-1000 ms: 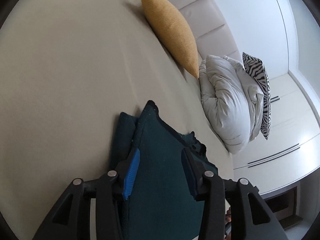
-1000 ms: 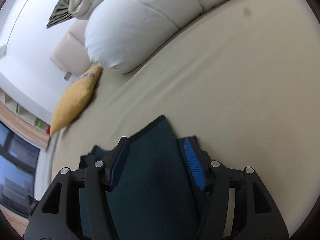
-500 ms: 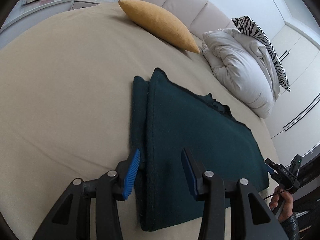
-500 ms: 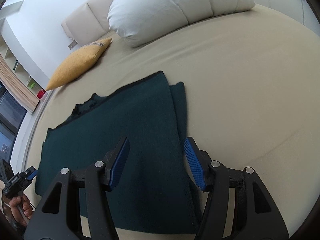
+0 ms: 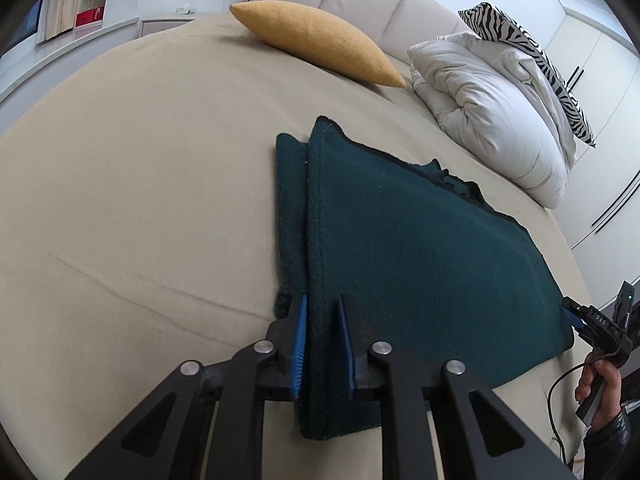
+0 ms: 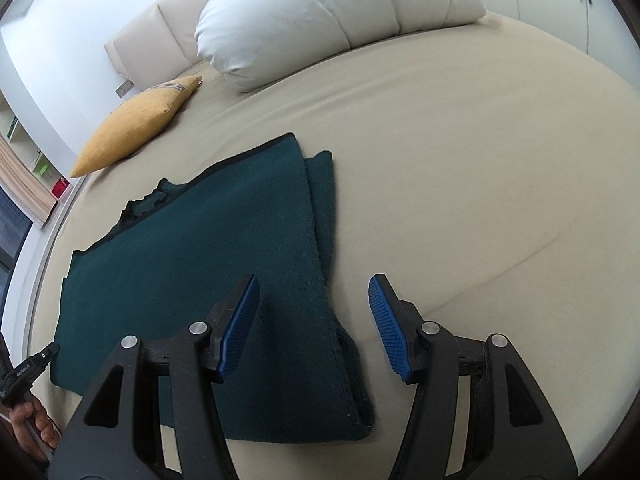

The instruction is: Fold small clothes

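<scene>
Left tongs [image 5: 323, 344] are pinched shut on the near left corner of the dark green cloth [image 5: 420, 252], so that corner can be lifted for another fold. Right tongs [image 6: 314, 328] hang wide open over the near right corner, holding nothing, probably ready to bite there. Both corners lie on the beige bed [image 6: 460, 184], with the pillows far ahead.

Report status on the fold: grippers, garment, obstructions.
Left gripper shut on green garment edge. Right gripper open above its other end. Garment flat on bed. Nothing in the way.
</scene>
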Action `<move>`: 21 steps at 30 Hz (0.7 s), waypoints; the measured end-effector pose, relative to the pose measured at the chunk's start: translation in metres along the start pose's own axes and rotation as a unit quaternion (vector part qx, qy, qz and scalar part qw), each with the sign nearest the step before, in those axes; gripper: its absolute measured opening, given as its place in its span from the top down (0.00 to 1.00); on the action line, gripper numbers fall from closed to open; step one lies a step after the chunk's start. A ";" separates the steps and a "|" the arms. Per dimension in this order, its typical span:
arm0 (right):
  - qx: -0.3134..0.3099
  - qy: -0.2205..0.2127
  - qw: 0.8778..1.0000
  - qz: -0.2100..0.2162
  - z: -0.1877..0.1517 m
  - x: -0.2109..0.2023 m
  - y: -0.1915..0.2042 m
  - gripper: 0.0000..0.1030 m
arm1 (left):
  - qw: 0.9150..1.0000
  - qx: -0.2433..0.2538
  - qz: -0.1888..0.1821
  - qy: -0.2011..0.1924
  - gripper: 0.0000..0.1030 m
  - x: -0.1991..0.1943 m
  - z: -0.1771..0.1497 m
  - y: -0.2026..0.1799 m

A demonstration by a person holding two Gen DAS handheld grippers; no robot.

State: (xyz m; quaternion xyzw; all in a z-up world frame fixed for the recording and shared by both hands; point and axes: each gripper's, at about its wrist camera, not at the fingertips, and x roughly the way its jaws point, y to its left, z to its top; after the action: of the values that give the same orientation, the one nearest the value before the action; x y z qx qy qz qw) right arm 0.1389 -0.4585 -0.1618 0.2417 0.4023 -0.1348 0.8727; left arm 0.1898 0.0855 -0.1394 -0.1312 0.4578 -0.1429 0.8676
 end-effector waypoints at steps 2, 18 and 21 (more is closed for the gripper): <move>-0.003 0.007 1.000 0.001 -0.003 0.002 0.000 0.46 | 1.000 0.002 0.000 0.001 0.91 0.000 -0.002 -0.001; -0.040 0.009 0.999 0.002 -0.014 -0.009 0.004 0.95 | 1.000 0.012 0.003 0.004 0.94 -0.002 -0.005 -0.004; -0.038 0.009 0.999 0.003 -0.014 -0.010 0.003 0.95 | 1.000 0.018 0.001 0.006 0.94 -0.005 -0.008 -0.005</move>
State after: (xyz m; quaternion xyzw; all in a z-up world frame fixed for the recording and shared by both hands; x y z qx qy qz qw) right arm 0.1247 -0.4477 -0.1611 0.2109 0.4141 -0.1147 0.8780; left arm 0.1801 0.0820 -0.1385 -0.1142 0.4603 -0.1511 0.8673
